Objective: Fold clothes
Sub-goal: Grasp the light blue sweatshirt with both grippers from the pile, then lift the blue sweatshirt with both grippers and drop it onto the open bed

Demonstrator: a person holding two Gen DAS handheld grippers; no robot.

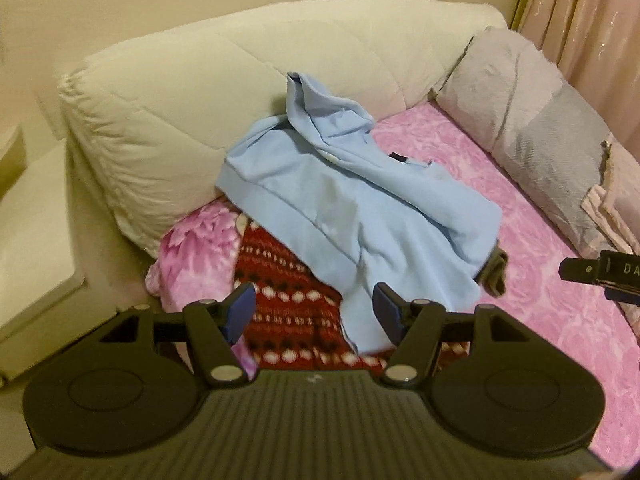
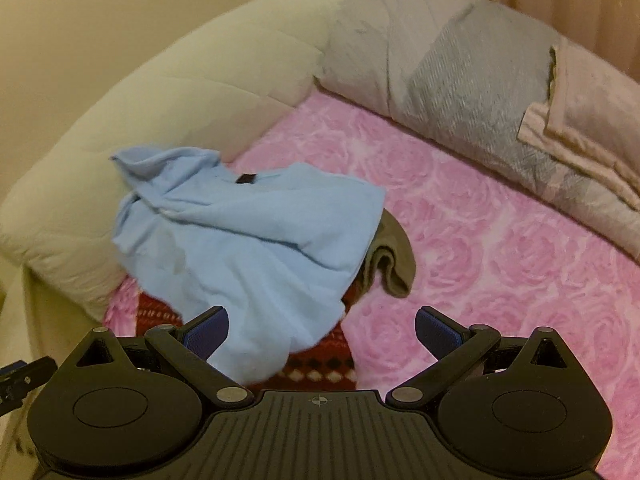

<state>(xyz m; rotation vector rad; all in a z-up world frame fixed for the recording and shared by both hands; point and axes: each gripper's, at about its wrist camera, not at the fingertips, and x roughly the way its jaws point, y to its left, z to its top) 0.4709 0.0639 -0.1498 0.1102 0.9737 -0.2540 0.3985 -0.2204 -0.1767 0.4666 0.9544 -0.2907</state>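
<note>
Left hand-held gripper (image 1: 314, 316) and right hand-held gripper (image 2: 322, 332) both gape apart, empty, over the light blue hoodie (image 1: 344, 200). It lies crumpled on a red patterned sweater (image 1: 288, 320), beside the cream pillow (image 1: 192, 92); its dark tag (image 1: 397, 157) is unreadable.

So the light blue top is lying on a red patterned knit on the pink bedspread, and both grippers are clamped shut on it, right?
Not quite. The light blue top does lie on the red patterned knit on the pink bedspread, but both wrist views show the left gripper and right gripper open, holding nothing.
</note>
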